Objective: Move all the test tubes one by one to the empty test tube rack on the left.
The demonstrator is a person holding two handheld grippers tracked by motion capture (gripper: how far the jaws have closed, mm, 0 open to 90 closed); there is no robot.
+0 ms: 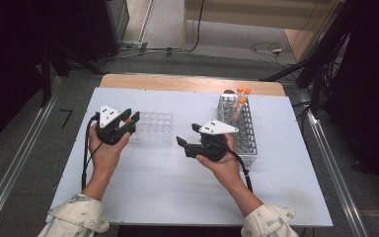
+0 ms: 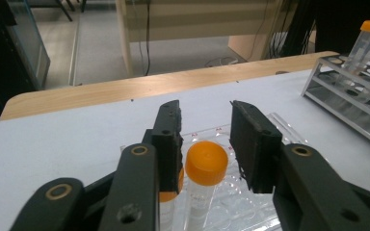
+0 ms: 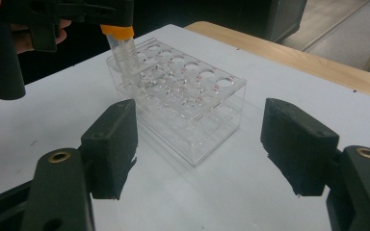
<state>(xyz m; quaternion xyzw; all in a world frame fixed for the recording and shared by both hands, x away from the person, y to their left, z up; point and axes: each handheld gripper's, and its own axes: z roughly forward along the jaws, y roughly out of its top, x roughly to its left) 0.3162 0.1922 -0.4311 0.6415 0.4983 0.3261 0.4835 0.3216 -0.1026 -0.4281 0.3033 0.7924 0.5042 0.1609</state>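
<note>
While the white tabletop [image 1: 143, 187] is carrying both racks, the clear plastic rack [image 3: 183, 103] is receiving an orange-capped tube [image 2: 203, 178] at its corner. The left tongs [image 2: 204, 139] are standing spread around the cap, not pressing it; the right tongs [image 3: 200, 144] are hanging wide and empty nearby. If those pads are brushing the cap on withdrawal, the tube is likely tipping out.

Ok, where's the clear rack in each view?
High view: clear rack sits left of centre.
Left gripper view: rack at bottom centre.
Right gripper view: rack in the middle.
Shared landmark: the wooden edge runs behind the rack in all three.
</note>
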